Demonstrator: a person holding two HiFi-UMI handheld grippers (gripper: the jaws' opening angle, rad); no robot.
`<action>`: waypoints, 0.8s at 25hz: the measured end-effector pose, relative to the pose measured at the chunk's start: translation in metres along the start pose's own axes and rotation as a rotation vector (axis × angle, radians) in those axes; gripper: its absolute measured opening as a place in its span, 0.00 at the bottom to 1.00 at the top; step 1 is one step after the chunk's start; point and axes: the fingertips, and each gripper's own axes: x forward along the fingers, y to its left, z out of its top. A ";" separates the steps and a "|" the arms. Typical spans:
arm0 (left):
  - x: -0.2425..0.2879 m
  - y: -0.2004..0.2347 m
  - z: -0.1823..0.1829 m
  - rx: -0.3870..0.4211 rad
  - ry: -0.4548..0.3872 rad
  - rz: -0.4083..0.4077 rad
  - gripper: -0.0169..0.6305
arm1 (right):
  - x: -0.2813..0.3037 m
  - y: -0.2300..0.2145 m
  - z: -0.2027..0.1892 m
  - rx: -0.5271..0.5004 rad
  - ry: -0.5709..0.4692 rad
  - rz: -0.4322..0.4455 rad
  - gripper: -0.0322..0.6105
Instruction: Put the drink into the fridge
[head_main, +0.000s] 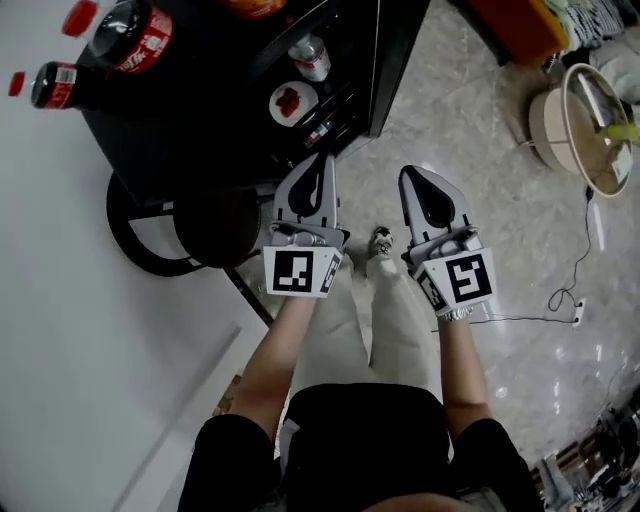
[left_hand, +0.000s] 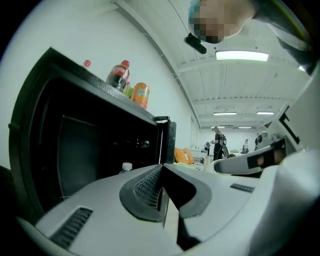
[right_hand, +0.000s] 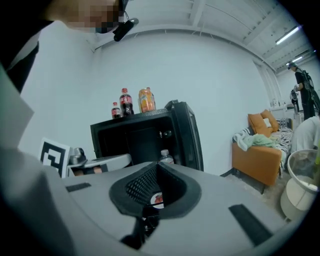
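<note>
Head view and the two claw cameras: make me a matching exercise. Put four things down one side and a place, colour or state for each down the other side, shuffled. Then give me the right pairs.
Things
1. larger cola bottle
2. white-capped bottle
3. sofa
4. left claw

Descriptions
A. orange
B. shut, with nothing between its jaws
C. on top of the fridge
D. inside the open fridge

Pairs: 1-C, 2-D, 3-A, 4-B
</note>
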 end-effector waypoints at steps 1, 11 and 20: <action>-0.008 -0.006 0.008 -0.006 0.002 -0.002 0.04 | -0.004 0.005 0.007 0.010 -0.001 0.009 0.07; -0.063 -0.038 0.116 0.008 -0.059 0.009 0.04 | -0.029 0.090 0.099 0.012 -0.039 0.185 0.07; -0.116 -0.038 0.200 0.046 -0.109 0.086 0.04 | -0.048 0.152 0.180 -0.048 -0.065 0.334 0.07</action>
